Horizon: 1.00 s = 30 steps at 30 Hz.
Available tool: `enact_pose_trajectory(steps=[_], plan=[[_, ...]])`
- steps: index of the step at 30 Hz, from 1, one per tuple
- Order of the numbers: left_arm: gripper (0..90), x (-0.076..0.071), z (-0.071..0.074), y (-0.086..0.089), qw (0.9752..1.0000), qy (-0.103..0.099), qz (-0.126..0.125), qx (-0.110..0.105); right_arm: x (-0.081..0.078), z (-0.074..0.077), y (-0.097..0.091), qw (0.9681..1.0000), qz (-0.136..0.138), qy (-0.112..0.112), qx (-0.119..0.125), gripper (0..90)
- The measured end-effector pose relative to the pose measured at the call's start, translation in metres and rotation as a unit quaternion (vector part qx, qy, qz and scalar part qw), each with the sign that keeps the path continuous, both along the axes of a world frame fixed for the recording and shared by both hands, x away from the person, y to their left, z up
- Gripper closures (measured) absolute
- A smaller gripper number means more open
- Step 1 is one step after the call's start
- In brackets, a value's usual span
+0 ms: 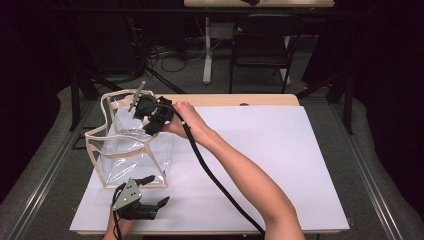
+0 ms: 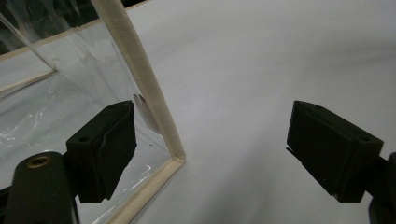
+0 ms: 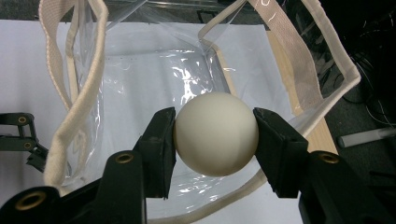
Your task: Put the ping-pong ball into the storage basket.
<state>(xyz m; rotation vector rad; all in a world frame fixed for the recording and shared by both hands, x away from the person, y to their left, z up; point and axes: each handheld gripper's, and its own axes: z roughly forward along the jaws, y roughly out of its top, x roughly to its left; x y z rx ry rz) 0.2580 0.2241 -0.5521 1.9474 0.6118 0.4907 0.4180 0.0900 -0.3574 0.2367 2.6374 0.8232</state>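
The left gripper (image 1: 152, 191) rests low near the desk's (image 1: 300, 200) front left corner, its jaws spread wide and holding nothing. In the left gripper view, one pad (image 2: 105, 149) sits just in front of the clear plastic wall of the bag (image 2: 70, 93), beside the cream-trimmed bottom corner, while the other pad stands well apart over the bare white desk (image 2: 261, 70).

The bag (image 1: 130, 145) itself stands upright toward the desk's left edge, see-through, with cream webbing along its seams and its mouth gaping upward.

The right gripper (image 1: 147, 114) hangs over that open mouth, near the desk's back left corner, pointing down. Its jaws are clamped on a white ball (image 3: 215, 134), one pad pressing each side, with the bag's floor directly beneath it in the right gripper view.
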Motion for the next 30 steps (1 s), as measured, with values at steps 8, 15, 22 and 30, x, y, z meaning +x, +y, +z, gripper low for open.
enact_pose_trajectory(steps=[8, 15, 22, 30], plan=[[16.0, 0.0, 0.0, 0.0, 1.0, -0.001, -0.001, 0.0, 0.0, -0.002, 0.002, 1.0, 0.0, 0.006, -0.003, 50.0], [16.0, 0.0, 0.0, 0.001, 1.0, 0.001, 0.0, -0.001, 0.004, 0.003, -0.006, 0.9991, -0.027, 0.013, 0.029, 26.1], [16.0, 0.0, 0.0, 0.001, 1.0, 0.001, 0.001, 0.0, 0.005, 0.014, -0.026, 0.9961, -0.032, 0.019, 0.079, 12.7], [16.0, 0.0, 0.0, 0.0, 1.0, 0.0, 0.0, -0.001, 0.002, 0.02, -0.051, 0.9933, -0.037, 0.014, 0.108, 7.1]])
